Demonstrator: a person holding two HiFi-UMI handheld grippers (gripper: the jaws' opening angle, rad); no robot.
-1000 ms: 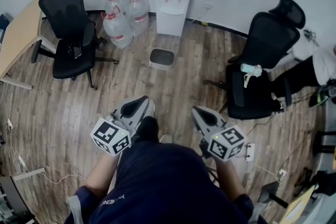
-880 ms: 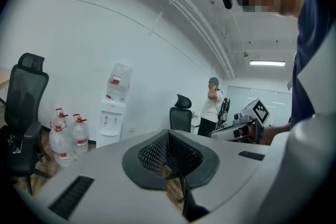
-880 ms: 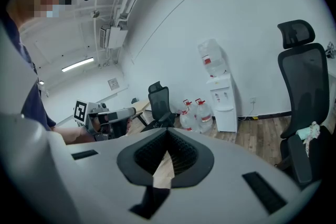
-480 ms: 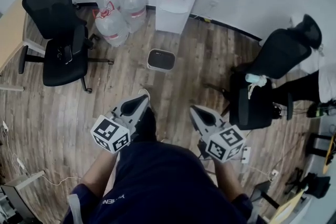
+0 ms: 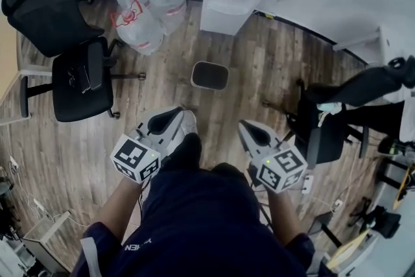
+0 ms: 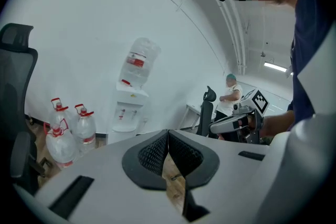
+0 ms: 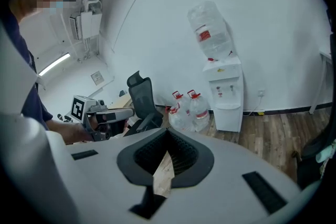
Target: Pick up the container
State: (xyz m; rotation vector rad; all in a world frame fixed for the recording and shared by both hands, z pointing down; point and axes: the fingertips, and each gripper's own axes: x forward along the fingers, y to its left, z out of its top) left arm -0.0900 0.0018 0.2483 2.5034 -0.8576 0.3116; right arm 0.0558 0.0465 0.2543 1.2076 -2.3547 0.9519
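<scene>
Overhead, an office chair sat at 9 o'clock, with water jugs at 11. The left gripper was clenched, nothing between its jaws. The container, a small gray bin, stood on the wood floor at 12 o'clock, well apart from both grippers. The right gripper was likewise closed and empty.

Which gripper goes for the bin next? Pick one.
Left, narrowly. The left gripper looks slightly nearer the bin than the right gripper; both are shut, empty and aimed at it.
</scene>
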